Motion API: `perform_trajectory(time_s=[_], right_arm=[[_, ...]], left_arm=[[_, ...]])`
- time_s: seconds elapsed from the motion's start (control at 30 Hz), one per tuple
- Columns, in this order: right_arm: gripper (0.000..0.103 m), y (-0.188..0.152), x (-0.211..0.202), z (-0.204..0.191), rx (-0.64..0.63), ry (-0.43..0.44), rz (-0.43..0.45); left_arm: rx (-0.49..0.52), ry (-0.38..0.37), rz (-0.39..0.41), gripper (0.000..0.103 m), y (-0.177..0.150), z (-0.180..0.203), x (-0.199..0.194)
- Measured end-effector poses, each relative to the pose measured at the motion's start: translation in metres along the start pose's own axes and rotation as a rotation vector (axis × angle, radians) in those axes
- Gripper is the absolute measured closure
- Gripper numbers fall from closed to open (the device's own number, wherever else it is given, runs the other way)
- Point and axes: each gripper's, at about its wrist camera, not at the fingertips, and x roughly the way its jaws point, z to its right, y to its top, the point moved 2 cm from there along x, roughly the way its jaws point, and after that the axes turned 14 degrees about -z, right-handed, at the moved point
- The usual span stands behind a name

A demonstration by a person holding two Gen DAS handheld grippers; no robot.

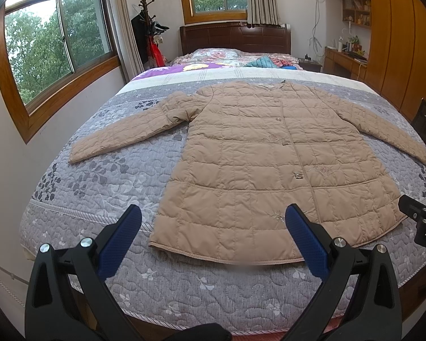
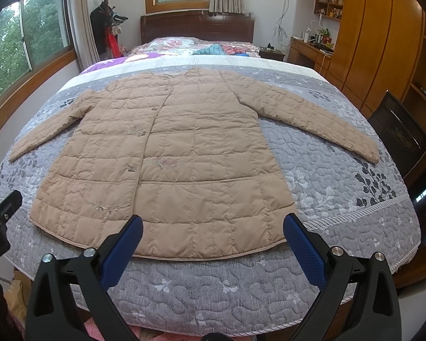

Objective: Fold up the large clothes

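Observation:
A tan quilted coat (image 1: 258,153) lies flat and buttoned on the bed, front up, hem toward me, both sleeves spread outward. My left gripper (image 1: 213,221) hovers open above the hem's left part, holding nothing. In the right wrist view the same coat (image 2: 170,156) fills the bed's middle, and my right gripper (image 2: 213,224) stands open above the hem's right part, also holding nothing. The right gripper's black frame (image 1: 420,216) shows at the left view's right edge; the left gripper's frame (image 2: 0,213) shows at the right view's left edge.
The bed carries a grey floral quilt (image 1: 105,176) with bare cloth around the coat. Pillows and folded clothes (image 1: 258,62) lie near the headboard. A window wall runs along the left, a coat stand (image 1: 147,37) stands in the corner, and wooden wardrobes (image 2: 377,42) and a dark chair (image 2: 400,136) stand at right.

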Motion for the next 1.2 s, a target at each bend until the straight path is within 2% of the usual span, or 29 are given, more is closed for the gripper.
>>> perform_trajectory(time_s=[0.57, 0.63, 0.77, 0.87, 0.93, 1.1, 1.2], right_arm=[[0.004, 0.002, 0.001, 0.0, -0.003, 0.005, 0.005], [0.004, 0.005, 0.003, 0.003, -0.002, 0.017, 0.006], [0.004, 0.012, 0.01, 0.013, 0.003, 0.024, 0.022], [0.004, 0.024, 0.025, 0.027, 0.002, 0.012, 0.001], [0.004, 0.032, 0.038, 0.037, 0.004, 0.004, -0.03], [0.004, 0.06, 0.075, 0.072, 0.024, 0.03, -0.141], [0.004, 0.083, 0.087, 0.107, 0.074, -0.057, -0.146]], left_arm=[[-0.002, 0.006, 0.002, 0.003, 0.0, 0.005, 0.005], [0.001, -0.004, 0.007, 0.003, 0.001, 0.006, 0.004], [-0.002, -0.075, 0.015, 0.003, 0.008, 0.004, 0.01], [-0.008, -0.137, -0.037, 0.003, 0.018, 0.003, 0.029], [-0.002, -0.15, -0.08, 0.003, 0.024, 0.005, 0.044], [0.015, -0.226, -0.219, 0.003, 0.048, 0.021, 0.089], [0.044, -0.188, -0.277, 0.003, 0.068, 0.037, 0.115]])
